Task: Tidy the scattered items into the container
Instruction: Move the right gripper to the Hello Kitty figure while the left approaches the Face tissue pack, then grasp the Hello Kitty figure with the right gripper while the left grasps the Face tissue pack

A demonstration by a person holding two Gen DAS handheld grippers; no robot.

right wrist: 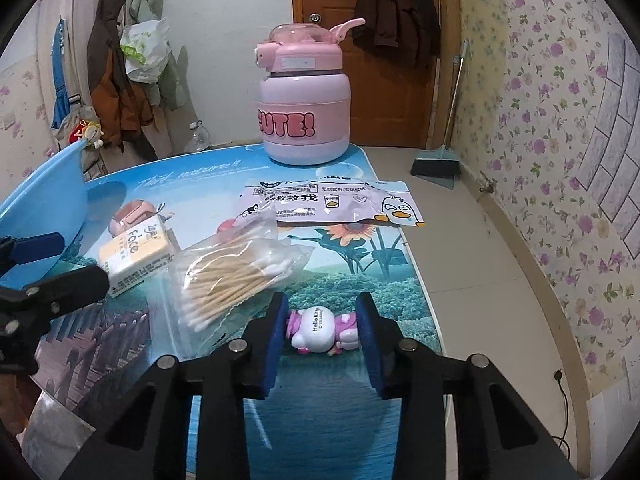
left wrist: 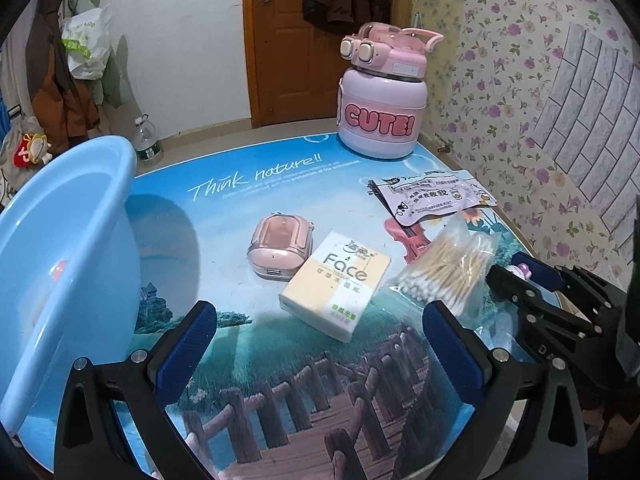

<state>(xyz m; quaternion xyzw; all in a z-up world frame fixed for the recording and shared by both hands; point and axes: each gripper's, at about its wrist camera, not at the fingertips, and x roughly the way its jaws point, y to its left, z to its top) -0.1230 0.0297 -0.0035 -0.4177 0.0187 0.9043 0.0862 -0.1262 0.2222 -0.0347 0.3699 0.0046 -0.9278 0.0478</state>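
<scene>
We find the right gripper (right wrist: 322,330) low over the table (right wrist: 340,420), in the lower centre of the right wrist view. A small Hello Kitty toy (right wrist: 320,332) lies on its side between the two blue pads (right wrist: 276,344). The left pad touches the toy's head end; the right pad sits just beside the feet, and we cannot tell whether it presses. We cannot confirm a firm grip.

The left gripper (left wrist: 320,348) stands wide apart at the lower edge of the left wrist view, with nothing between its fingers. The tissue pack (left wrist: 336,284) lies just beyond it, at mid-frame.

The basin (left wrist: 68,264) fills the left side of the left wrist view, and a pinkish object shows inside it. The right wrist view shows only the basin's rim at upper left.

The left wrist view shows the pink case (left wrist: 280,248) whole, beside the tissue pack; in the right wrist view the pack partly hides it. The toy barely shows in the left wrist view, behind the right gripper at the right edge.

Both views show the swab bag (right wrist: 236,276), the duck pouch (right wrist: 332,202) and the jug (right wrist: 304,96), all on the table.
</scene>
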